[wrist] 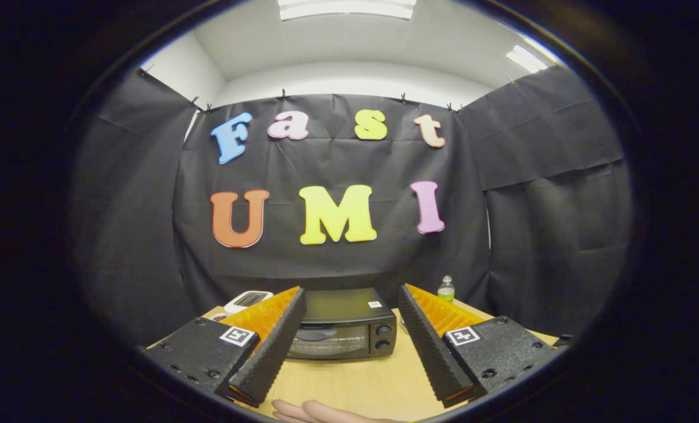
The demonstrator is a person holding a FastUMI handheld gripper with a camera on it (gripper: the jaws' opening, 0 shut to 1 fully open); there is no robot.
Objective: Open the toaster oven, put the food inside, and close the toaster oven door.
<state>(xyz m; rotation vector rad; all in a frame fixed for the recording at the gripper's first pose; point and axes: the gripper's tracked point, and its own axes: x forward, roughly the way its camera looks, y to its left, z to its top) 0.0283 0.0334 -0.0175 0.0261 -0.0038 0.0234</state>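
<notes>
Black cloth walls enclose a pale wooden tabletop (349, 385), on which a black boxy toaster oven (344, 329) with a glass door and two knobs is set, door closed, just beyond the gripper (349, 346), whose fingers are spread wide and hold nothing. A hand (320, 412) rests below. The door handle could be missed if approached off-centre. No food can be made out.

toaster oven (342, 324) on table (349, 382) beyond open tool (349, 346), bottle (446, 289) behind right
</notes>
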